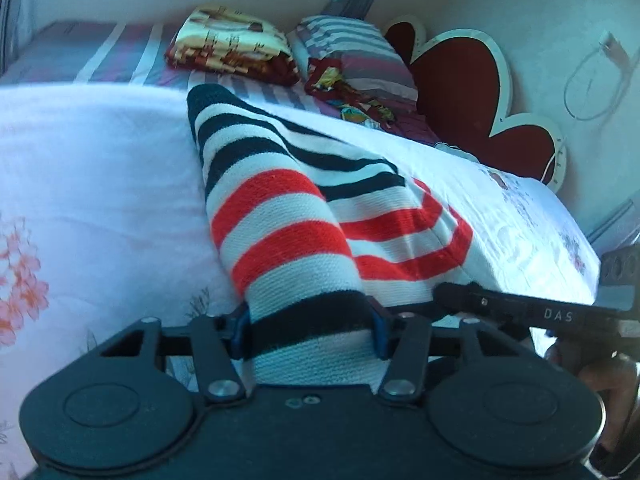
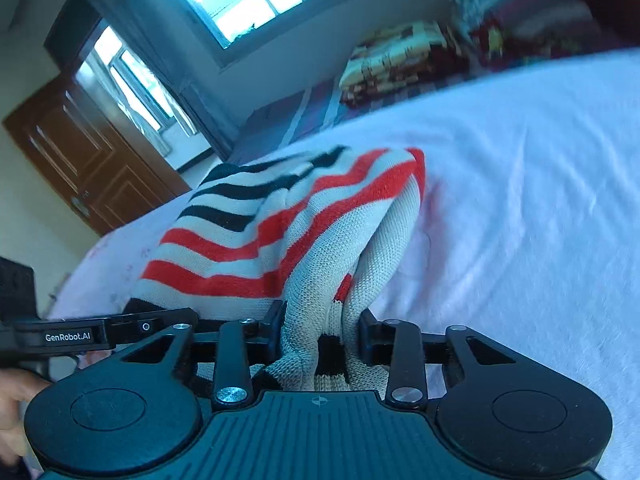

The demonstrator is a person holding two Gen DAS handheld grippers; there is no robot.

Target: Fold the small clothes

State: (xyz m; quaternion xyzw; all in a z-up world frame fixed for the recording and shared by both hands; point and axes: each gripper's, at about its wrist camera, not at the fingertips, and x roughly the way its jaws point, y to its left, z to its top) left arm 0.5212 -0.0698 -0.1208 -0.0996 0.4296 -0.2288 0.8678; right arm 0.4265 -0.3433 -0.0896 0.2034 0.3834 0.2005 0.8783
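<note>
Early in the fold: striped sweater (image 1: 280,216) lying on the white bedsheet (image 1: 100,160), near edge bunched and clamped in left gripper (image 1: 308,328) fingers and right gripper (image 2: 320,332) fingers; lifting, folding over and flattening seemingly all left to do

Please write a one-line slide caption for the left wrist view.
Left tongs clamp the near edge of a striped knit garment on a white bedspread.

"DAS" is printed in pale letters on the black right claw (image 1: 440,294); "GenRobot.AI" is printed on the black left claw (image 2: 192,316).
</note>
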